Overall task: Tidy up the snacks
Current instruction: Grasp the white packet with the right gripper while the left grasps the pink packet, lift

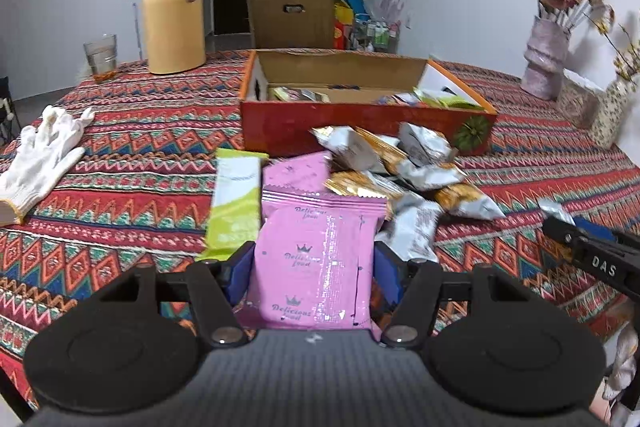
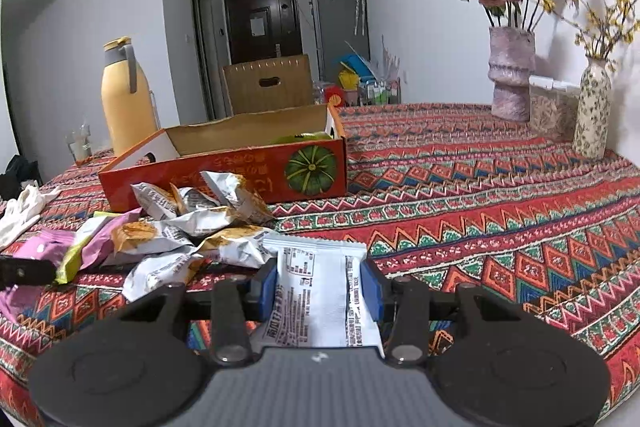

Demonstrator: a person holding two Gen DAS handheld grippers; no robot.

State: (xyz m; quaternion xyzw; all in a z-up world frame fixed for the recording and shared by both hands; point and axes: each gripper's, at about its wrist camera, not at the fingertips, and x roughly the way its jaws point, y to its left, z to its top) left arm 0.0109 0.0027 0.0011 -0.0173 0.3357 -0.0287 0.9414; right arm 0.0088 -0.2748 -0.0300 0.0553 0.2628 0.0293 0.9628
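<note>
A pink packet (image 1: 316,259) is gripped by the left gripper (image 1: 314,267), a white packet (image 2: 320,291) by the right gripper (image 2: 320,287); carrying to the box (image 1: 360,123) is judged next.

Left gripper (image 1: 314,259) and right gripper (image 2: 320,283) each clamped, angled downward.

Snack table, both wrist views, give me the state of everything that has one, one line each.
left gripper: shut on pink packet
right gripper: shut on white packet
red box: open, packets inside
snack pile: loose on tablecloth, outside box
yellow jug: upright, lid on
glass: upright
white gloves: lying flat
</note>
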